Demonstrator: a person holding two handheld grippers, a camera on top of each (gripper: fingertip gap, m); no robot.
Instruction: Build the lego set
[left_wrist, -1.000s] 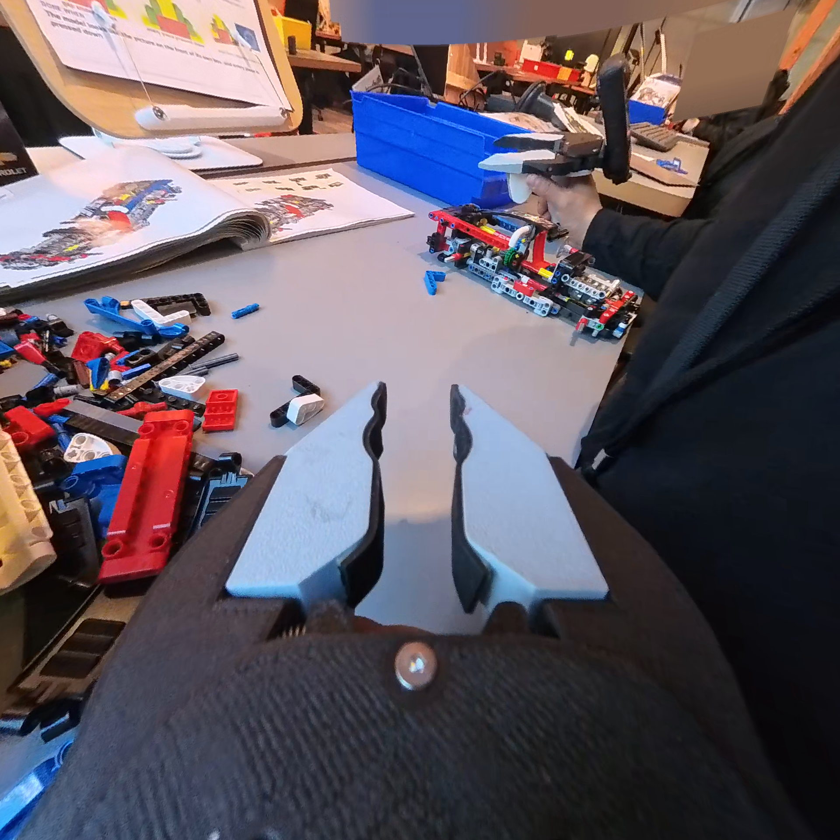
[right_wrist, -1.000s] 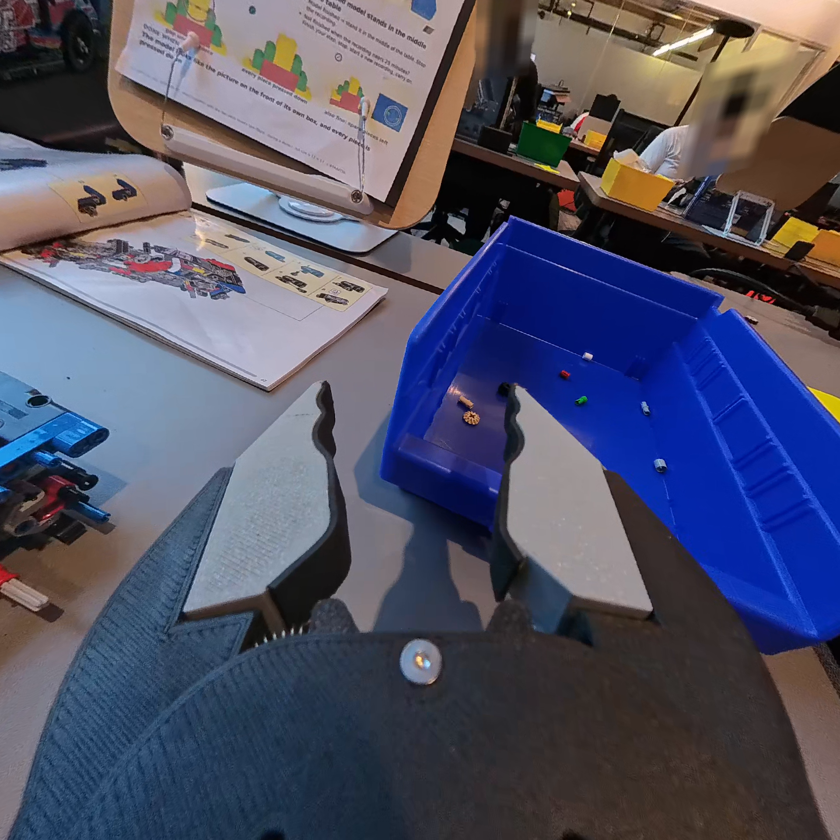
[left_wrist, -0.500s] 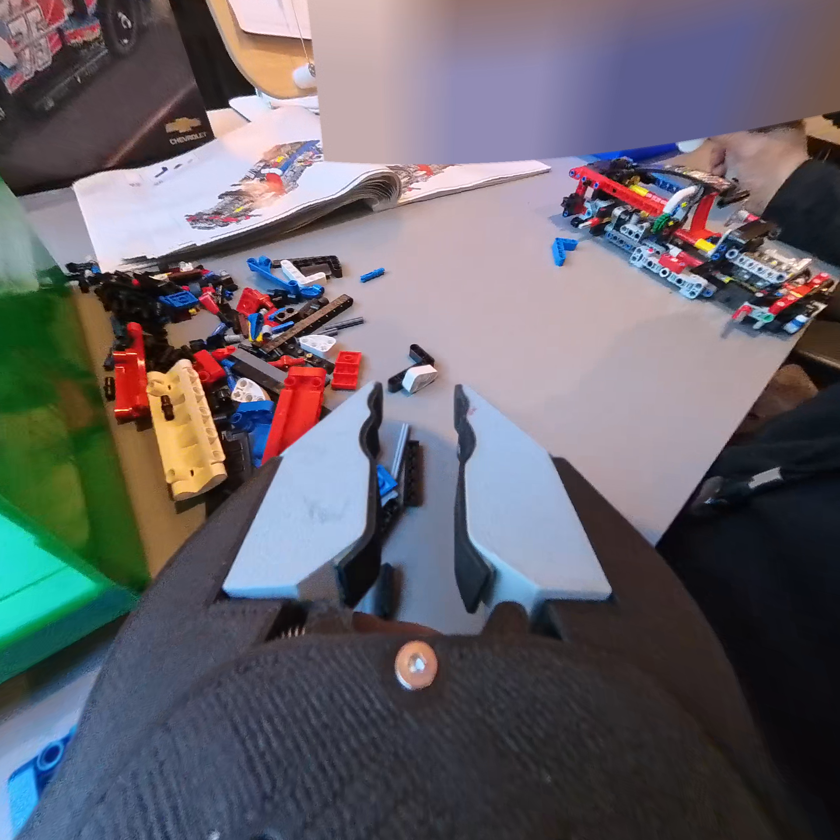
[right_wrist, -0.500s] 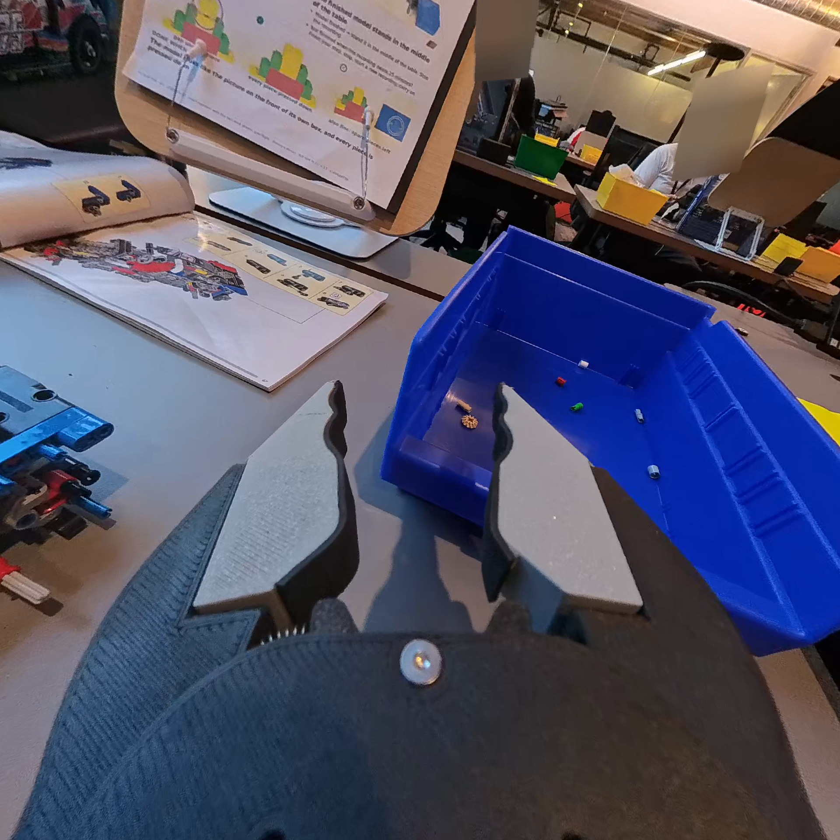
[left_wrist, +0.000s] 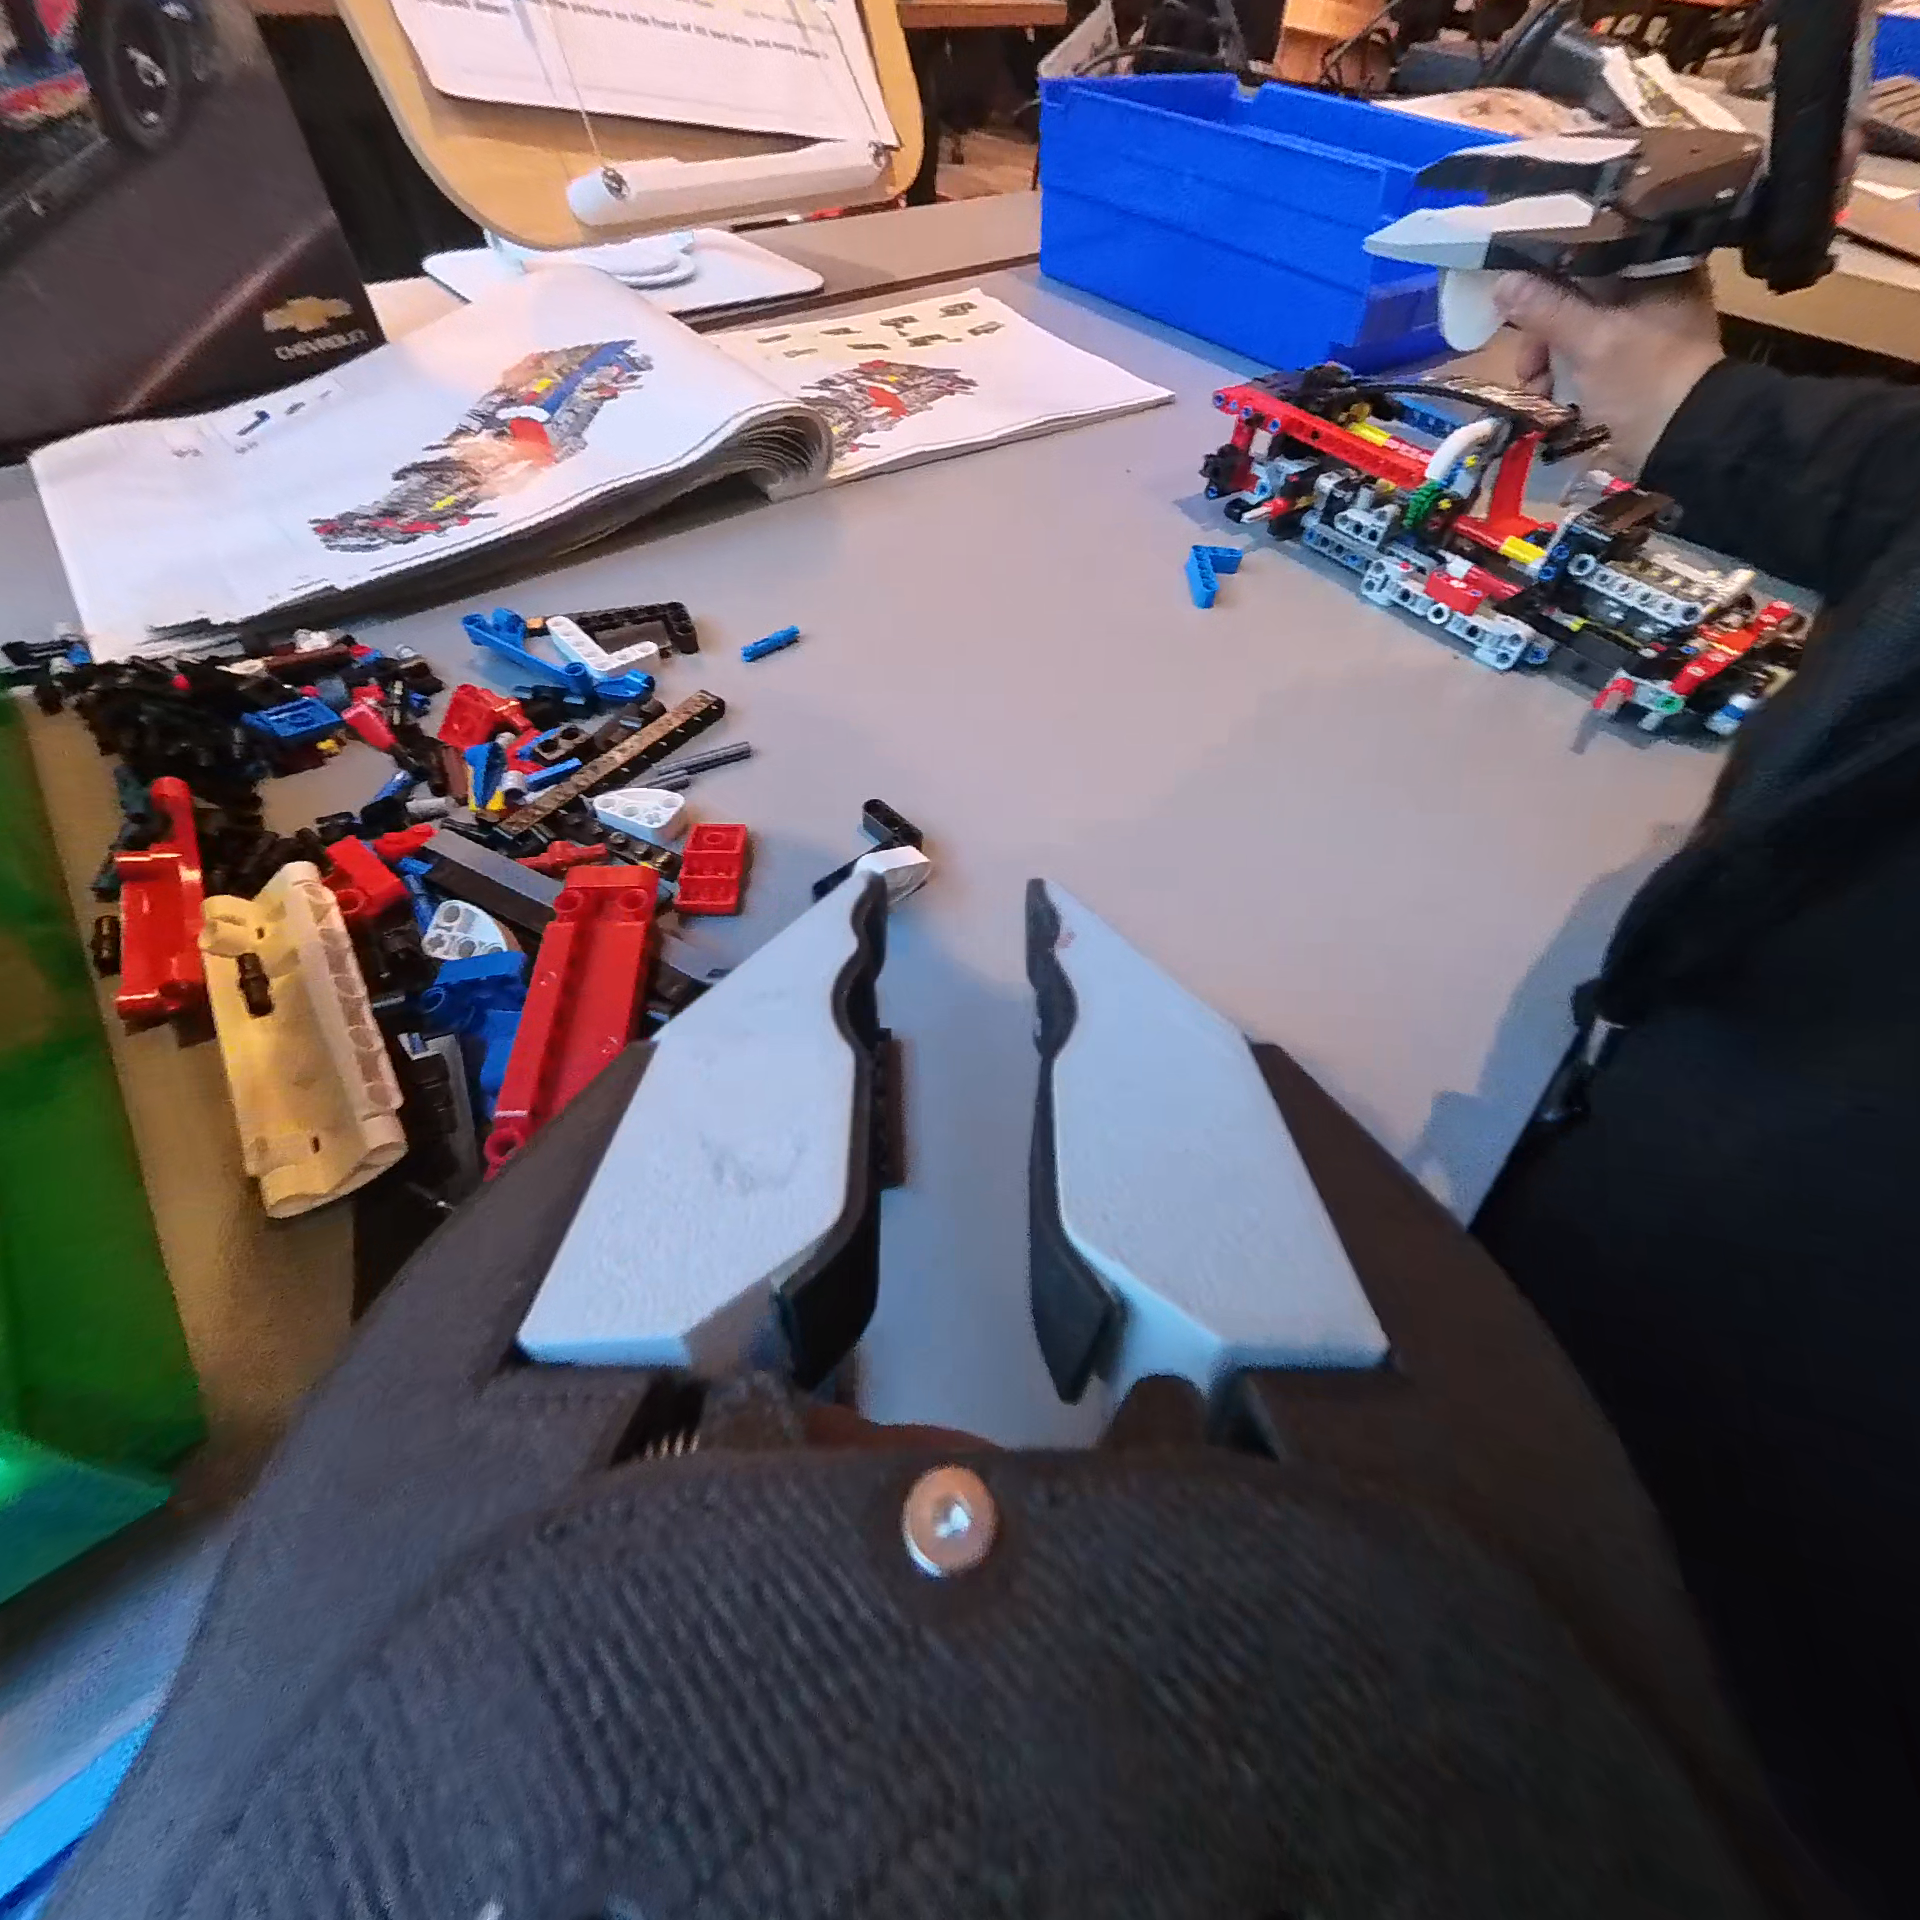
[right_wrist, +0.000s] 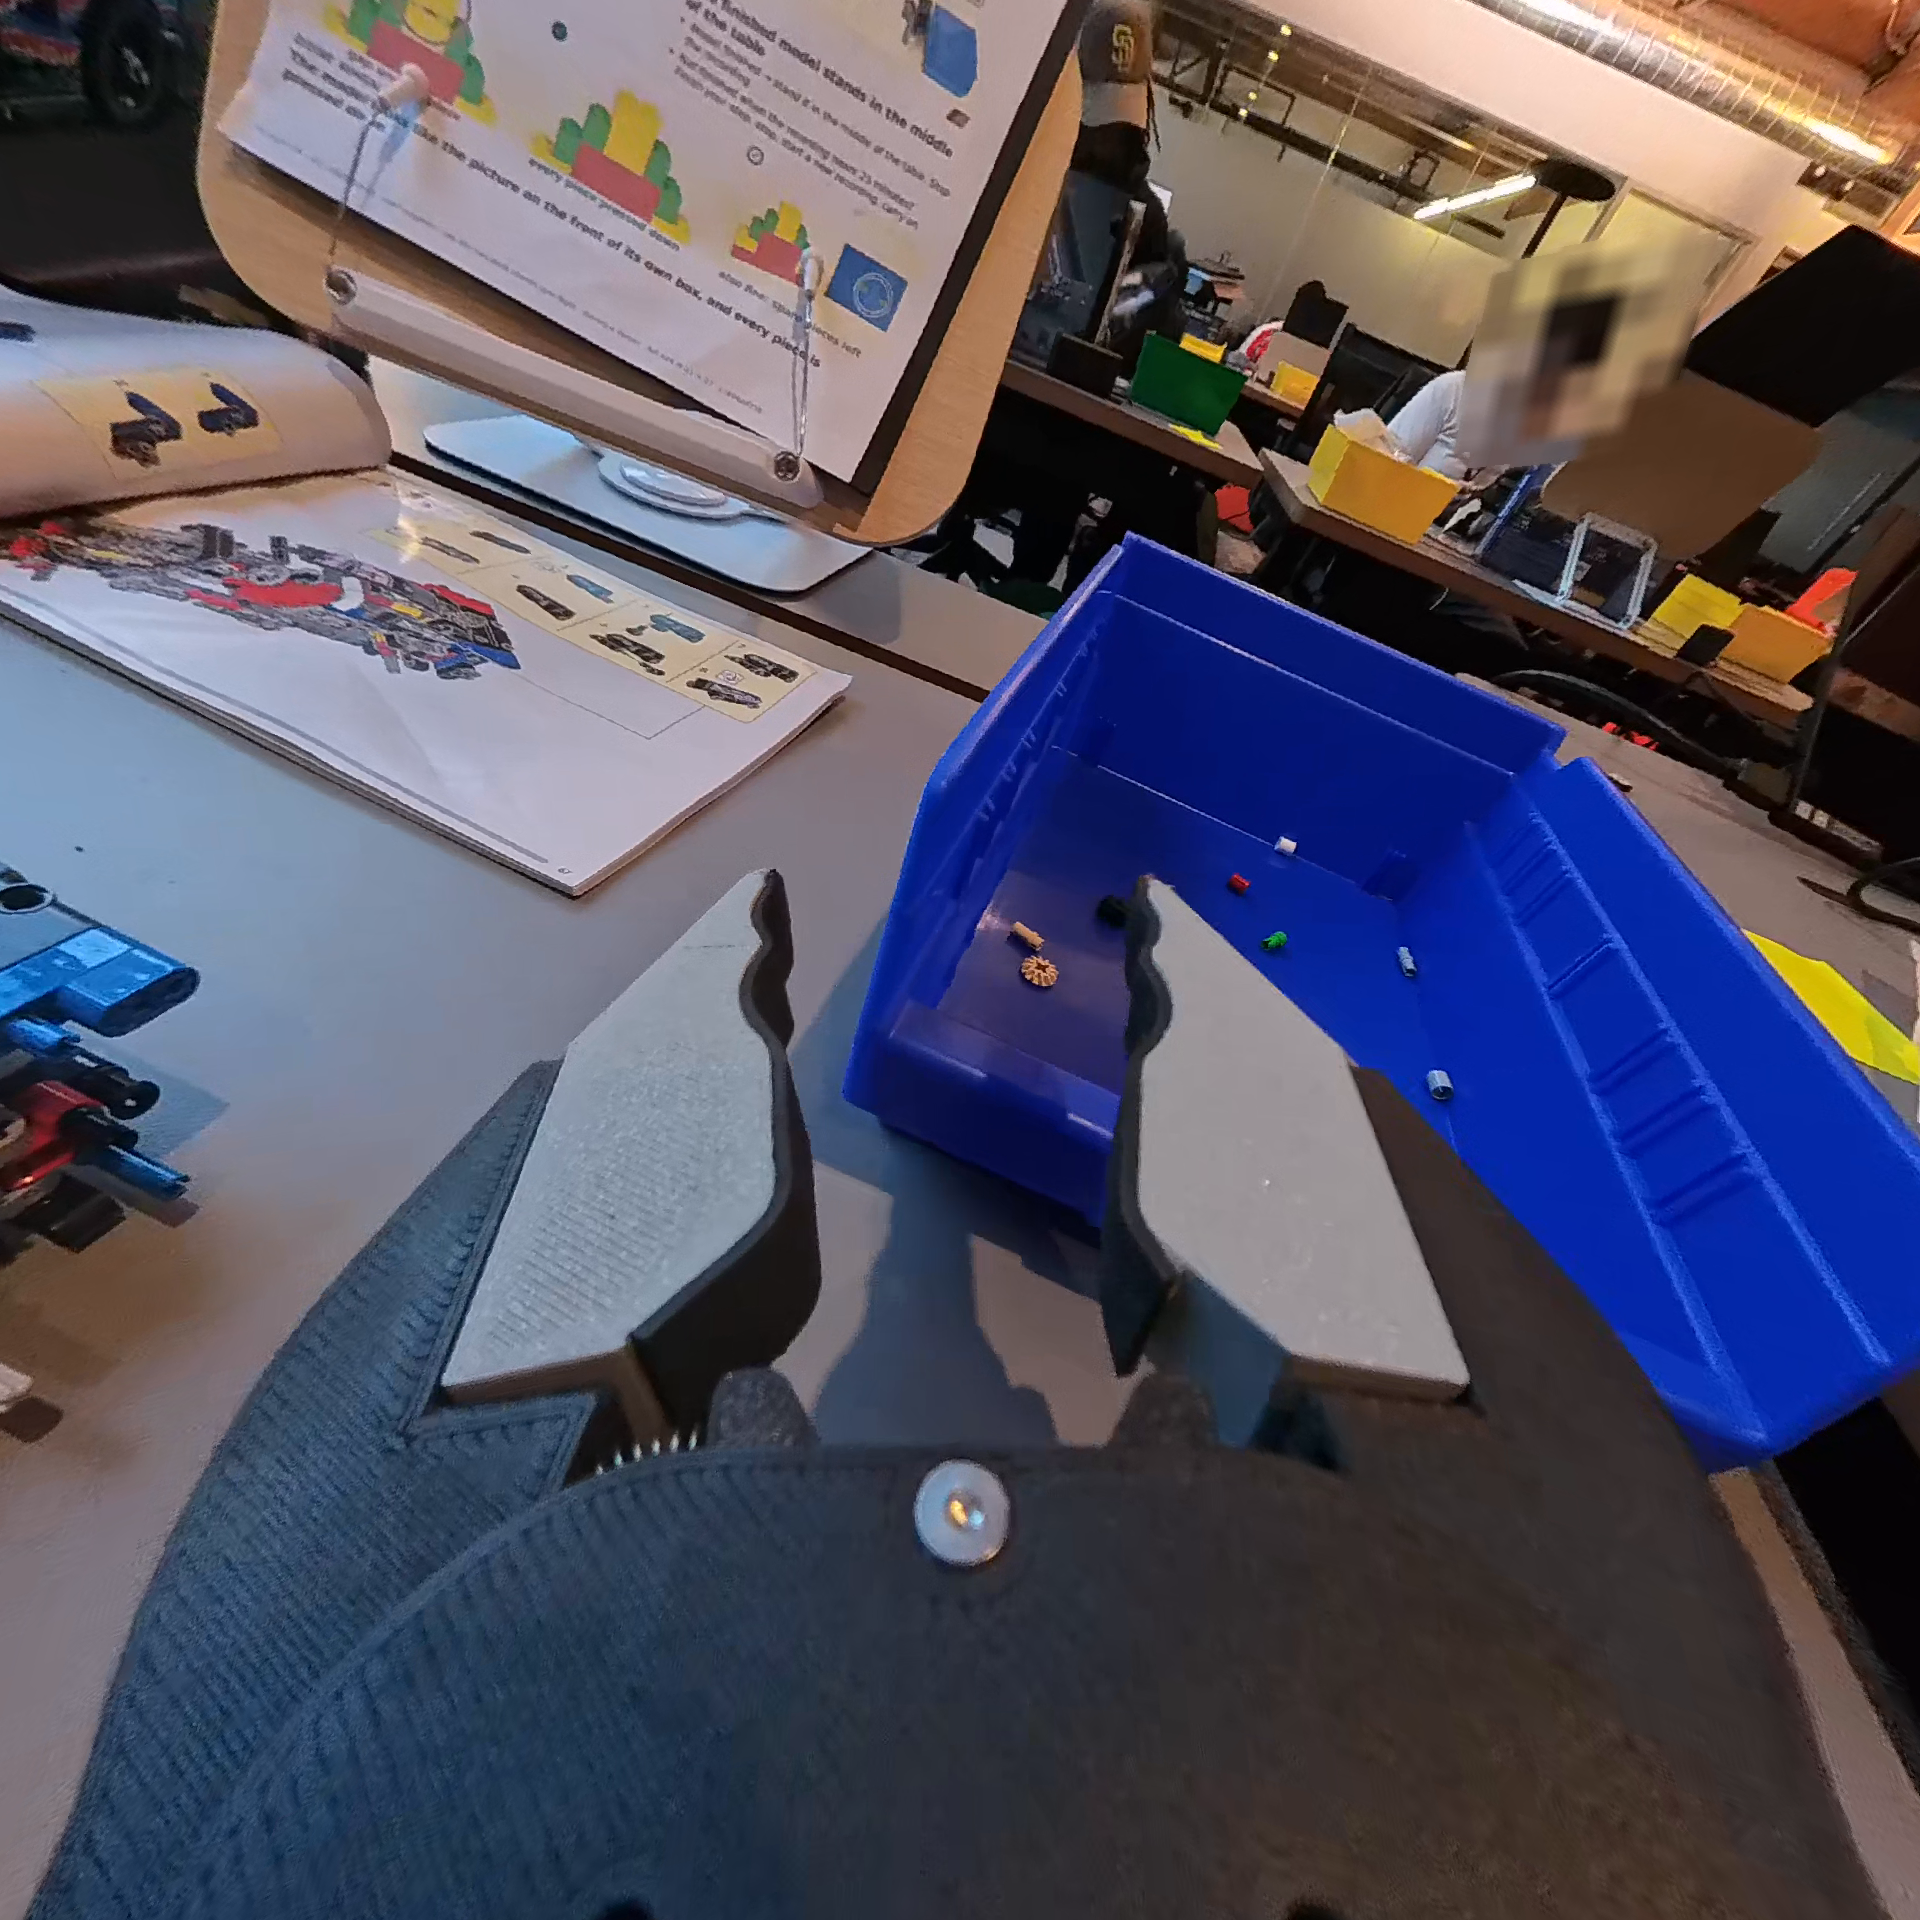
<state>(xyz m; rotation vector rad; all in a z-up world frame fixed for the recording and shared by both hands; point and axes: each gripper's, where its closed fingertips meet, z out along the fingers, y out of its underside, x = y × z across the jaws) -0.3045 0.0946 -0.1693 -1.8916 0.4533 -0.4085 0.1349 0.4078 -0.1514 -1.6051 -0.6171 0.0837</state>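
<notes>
Left claw (left_wrist: 954, 904): jaws narrowly parted, nothing between them, hovering over the tabletop (left_wrist: 1195, 810) at the near edge of the loose pile (left_wrist: 395, 831), likely placed to pick the next part; a small white-and-black piece (left_wrist: 891, 854) lies just beyond its left fingertip. Right claw (right_wrist: 956, 894): jaws wider apart, empty, held above the tabletop and aimed at the open front of the blue bin (right_wrist: 1714, 1195), probably to search it for a small part. Bin contents: a tan gear (right_wrist: 1038, 970), a tan pin (right_wrist: 1027, 934), and scattered red, green, white and grey bits, well apart; a black bit is half hidden behind the right fingertip. Model (left_wrist: 1486, 540): part-built, red, grey and black, on the tabletop's far right in the left wrist view, beneath the person's hand (left_wrist: 1600, 353) and near the bin, well apart from the pile; a blue angle piece (left_wrist: 1208, 571) lies just beside it. Manual (left_wrist: 499, 447): open, behind the pile, likely kept in sight for reference. Stand with printed sheet (right_wrist: 665, 156): upright behind the manual. Green bin (left_wrist: 73, 1091): cut off at left, blurred, contents not visible. Model in the right wrist view: only a corner shows at the left edge. Pile parts overlap; many cannot be told apart. Build stage cannot be judged.
</notes>
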